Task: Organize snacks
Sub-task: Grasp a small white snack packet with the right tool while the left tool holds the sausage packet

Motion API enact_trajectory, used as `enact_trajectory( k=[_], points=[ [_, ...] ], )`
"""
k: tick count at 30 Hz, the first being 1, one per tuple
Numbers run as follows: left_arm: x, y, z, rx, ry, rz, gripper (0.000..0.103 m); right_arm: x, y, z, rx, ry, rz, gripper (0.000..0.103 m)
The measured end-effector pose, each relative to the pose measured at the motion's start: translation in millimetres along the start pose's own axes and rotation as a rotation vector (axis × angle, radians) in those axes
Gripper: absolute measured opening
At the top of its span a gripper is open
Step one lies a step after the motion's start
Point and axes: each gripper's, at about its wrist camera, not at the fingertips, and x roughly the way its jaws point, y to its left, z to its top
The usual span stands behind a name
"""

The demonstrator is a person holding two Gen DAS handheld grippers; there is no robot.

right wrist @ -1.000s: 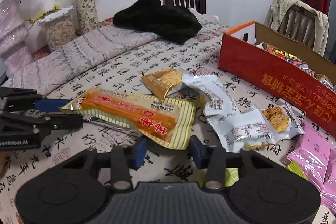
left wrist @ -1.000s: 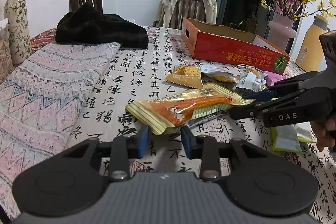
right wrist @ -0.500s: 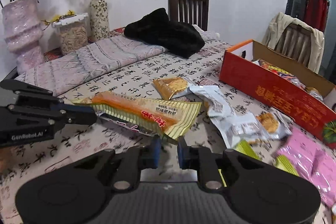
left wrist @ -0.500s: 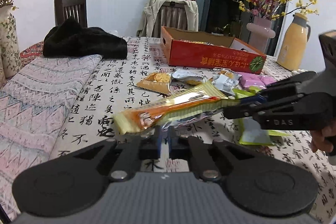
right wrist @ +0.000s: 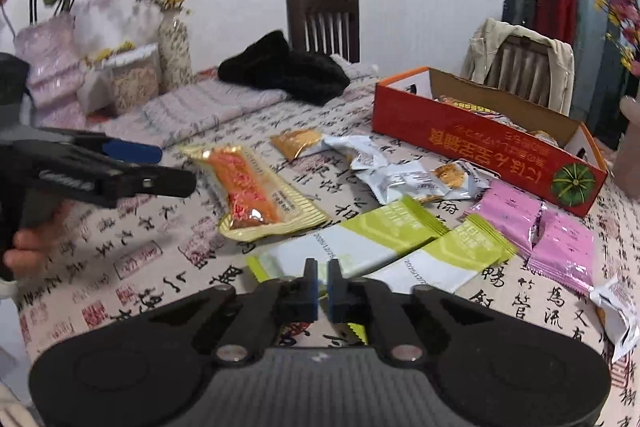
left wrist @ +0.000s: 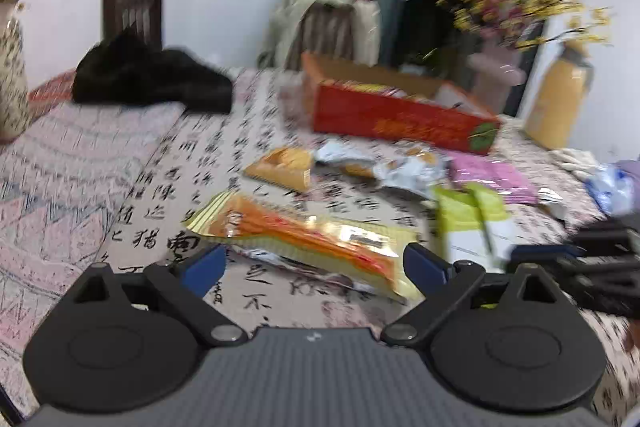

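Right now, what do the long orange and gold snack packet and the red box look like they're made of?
The orange and gold snack packet looks like glossy plastic or foil film: it shows bright glints and a crimped, ridged edge. The red box looks like printed cardboard, since its inner walls are plain matte brown and the rim is a bare cut edge. Neither can be confirmed by sight alone.

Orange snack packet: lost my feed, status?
Left gripper open, right gripper shut, empty. Orange snack packet flat on tablecloth. Red box path clear.
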Motion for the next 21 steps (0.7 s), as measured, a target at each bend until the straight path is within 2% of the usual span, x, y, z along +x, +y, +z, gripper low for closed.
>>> enact_trajectory(
  k=[3, 6, 8, 9, 10, 11, 13, 15, 17, 21],
  points=[
    [23.1, 4.6, 9.5, -0.066, 0.046, 0.008, 0.1, -0.4, -3.1, -0.8, 0.022, -0.019, -0.003, 0.013],
    [45.4, 4.7, 18.1, -0.124, 0.076, -0.033, 0.102, 0.9, -8.1, -2.8, 0.05, -0.032, 0.005, 0.018],
    [59.9, -4.8, 21.4, -0.106, 0.094, -0.02, 0.096, 2.5, -11.9, -3.5, 0.062, -0.035, -0.001, 0.018],
    [64.4, -9.7, 21.9, -0.091, 0.093, 0.004, 0.086, 2.7, -14.2, -4.0, 0.067, -0.035, -0.007, 0.018],
    [66.8, -12.4, 21.2, -0.077, 0.092, 0.018, 0.068, 2.4, -17.1, -4.7, 0.072, -0.036, -0.014, 0.018],
    [68.8, -12.4, 20.6, -0.072, 0.089, 0.012, 0.063, 2.1, -20.1, -5.5, 0.079, -0.036, -0.017, 0.018],
    [69.3, -11.0, 21.2, -0.092, 0.087, -0.025, 0.032, 2.5, -25.9, -7.8, 0.093, -0.035, -0.019, 0.019],
    [66.6, -13.1, 22.4, -0.093, 0.078, -0.028, 0.018, 4.9, -29.9, -10.3, 0.104, -0.029, -0.025, 0.019],
    [61.6, -17.4, 22.5, -0.087, 0.082, -0.003, 0.016, 7.3, -32.8, -12.2, 0.112, -0.026, -0.021, 0.019],
    [44.1, -17.5, 14.4, -0.109, 0.104, -0.029, 0.013, 7.9, -29.8, -12.4, 0.11, -0.037, 0.0, 0.019]
  ],
)
